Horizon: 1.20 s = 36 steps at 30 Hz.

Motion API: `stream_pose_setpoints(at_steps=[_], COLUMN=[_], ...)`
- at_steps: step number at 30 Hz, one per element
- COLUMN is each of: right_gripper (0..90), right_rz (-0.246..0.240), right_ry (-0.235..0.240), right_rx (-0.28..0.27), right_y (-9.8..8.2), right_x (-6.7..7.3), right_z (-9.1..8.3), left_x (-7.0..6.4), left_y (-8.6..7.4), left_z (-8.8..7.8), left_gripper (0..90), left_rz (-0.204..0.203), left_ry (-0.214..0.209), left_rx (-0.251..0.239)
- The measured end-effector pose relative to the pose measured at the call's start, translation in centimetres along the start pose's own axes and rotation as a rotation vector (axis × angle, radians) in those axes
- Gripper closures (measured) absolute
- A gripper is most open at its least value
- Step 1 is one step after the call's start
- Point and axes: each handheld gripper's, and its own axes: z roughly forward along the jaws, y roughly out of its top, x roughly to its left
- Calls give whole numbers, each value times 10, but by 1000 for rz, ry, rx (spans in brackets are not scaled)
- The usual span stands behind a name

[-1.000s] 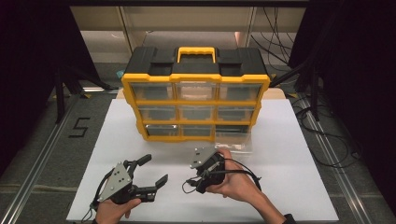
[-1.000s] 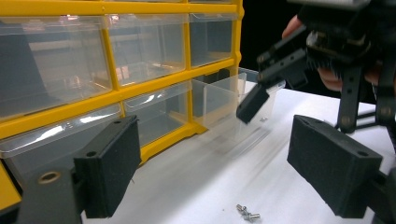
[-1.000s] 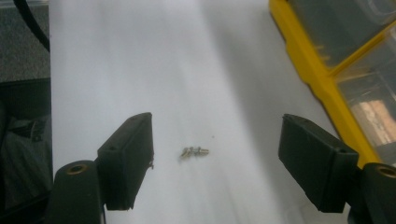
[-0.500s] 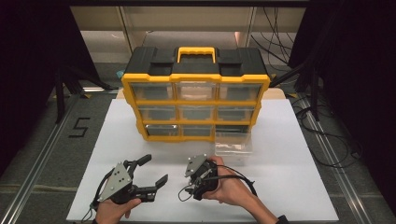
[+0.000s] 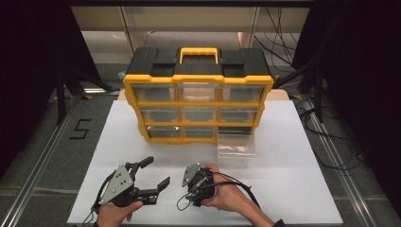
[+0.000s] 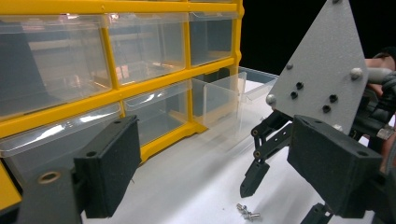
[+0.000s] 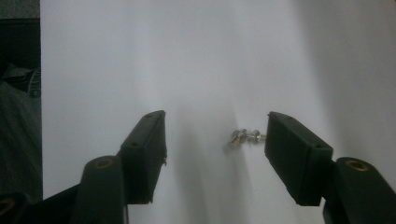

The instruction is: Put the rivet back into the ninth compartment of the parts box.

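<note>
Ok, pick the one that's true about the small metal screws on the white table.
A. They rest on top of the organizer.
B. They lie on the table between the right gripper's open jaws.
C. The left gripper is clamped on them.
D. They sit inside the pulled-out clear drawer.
B: in the right gripper view the screws lie on the white table inside the right gripper, whose jaws stand open and apart from them.

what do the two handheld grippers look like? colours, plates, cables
Both are black, with two blocky matte jaws on linkage arms. The left gripper carries a grey three-cornered plate studded with screws and dark holes; the right gripper has the same plate. A black cable loops from the right one. Bare hands hold them; a dark cuff shows at the right wrist.
</note>
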Motion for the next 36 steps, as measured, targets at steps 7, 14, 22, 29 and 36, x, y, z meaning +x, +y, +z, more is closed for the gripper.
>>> stream_pose_setpoints(at_steps=[7, 14, 22, 29, 36], right_gripper=[485, 555, 605, 631, 671], right_rz=[30, 28, 34, 43, 78], right_ry=[8, 9, 11, 21, 44], right_rx=[20, 24, 30, 35, 38], right_y=[0, 0, 0, 1, 1], right_x=[-2, -5, -7, -10, -12], right_z=[5, 8, 12, 15, 16], left_x=[0, -1, -1, -1, -1], left_y=[0, 0, 0, 0, 0], left_z=[1, 1, 1, 1, 1], left_gripper=[168, 168, 168, 168, 169], left_rz=[-1, -1, -1, -1, -2], left_ry=[0, -1, -1, -2, -1], left_rx=[-2, -1, -1, -1, 0])
